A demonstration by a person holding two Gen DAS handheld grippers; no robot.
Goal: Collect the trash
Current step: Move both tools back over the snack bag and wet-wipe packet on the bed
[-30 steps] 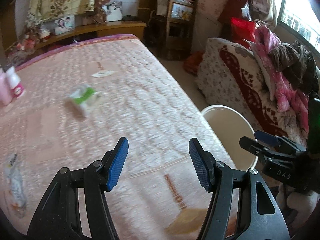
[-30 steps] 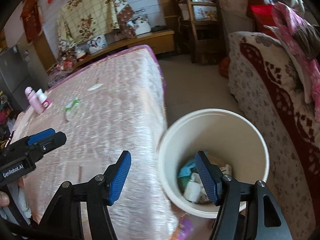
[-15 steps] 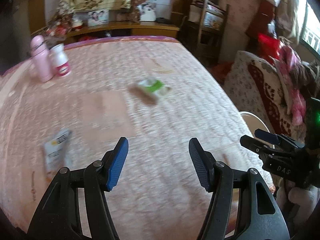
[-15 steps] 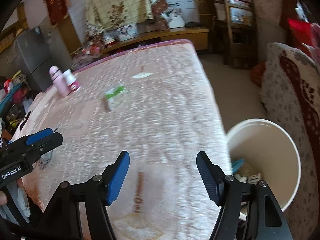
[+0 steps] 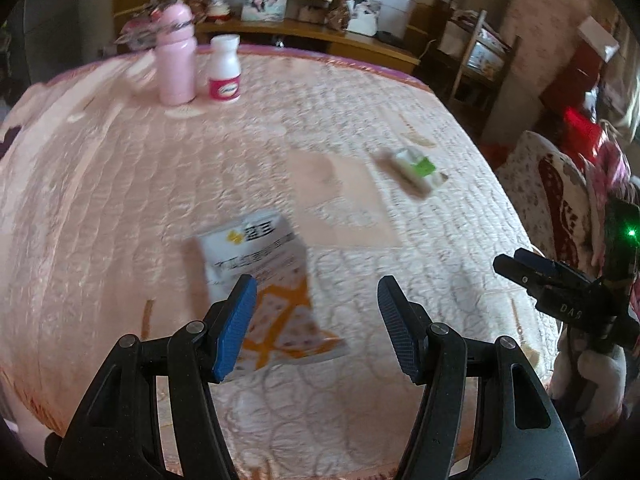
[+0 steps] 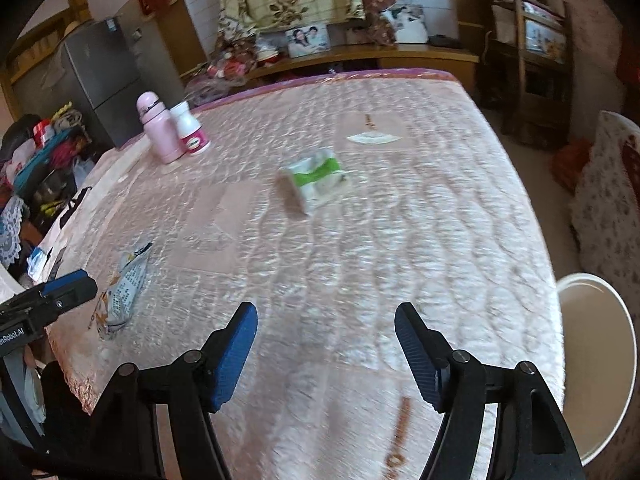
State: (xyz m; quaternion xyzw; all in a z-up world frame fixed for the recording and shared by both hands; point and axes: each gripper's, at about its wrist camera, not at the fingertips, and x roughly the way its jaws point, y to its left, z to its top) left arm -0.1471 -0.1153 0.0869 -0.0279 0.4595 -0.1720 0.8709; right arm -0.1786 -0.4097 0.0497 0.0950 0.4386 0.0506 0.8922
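Note:
A white and orange snack wrapper [image 5: 266, 280] lies flat on the pink quilted bed, just ahead of my open, empty left gripper [image 5: 314, 304]; it also shows in the right wrist view [image 6: 128, 284]. A green and white tissue pack [image 5: 416, 168] lies farther right on the bed [image 6: 316, 180]. A small white paper scrap [image 6: 372, 138] lies beyond it. My right gripper [image 6: 326, 338] is open and empty above the bed's near edge. The white trash bucket [image 6: 600, 360] stands on the floor at the bed's right side.
A pink flask [image 5: 176, 64] and a white bottle [image 5: 224, 70] stand at the bed's far left. A sofa with clothes [image 5: 560, 184] is at the right. A wooden shelf [image 6: 528, 48] and low cabinet [image 6: 380, 54] are behind the bed.
Both grippers have swung left, away from the bucket and over the bed. The snack wrapper has come to just ahead of the left gripper. Both stay open and empty.

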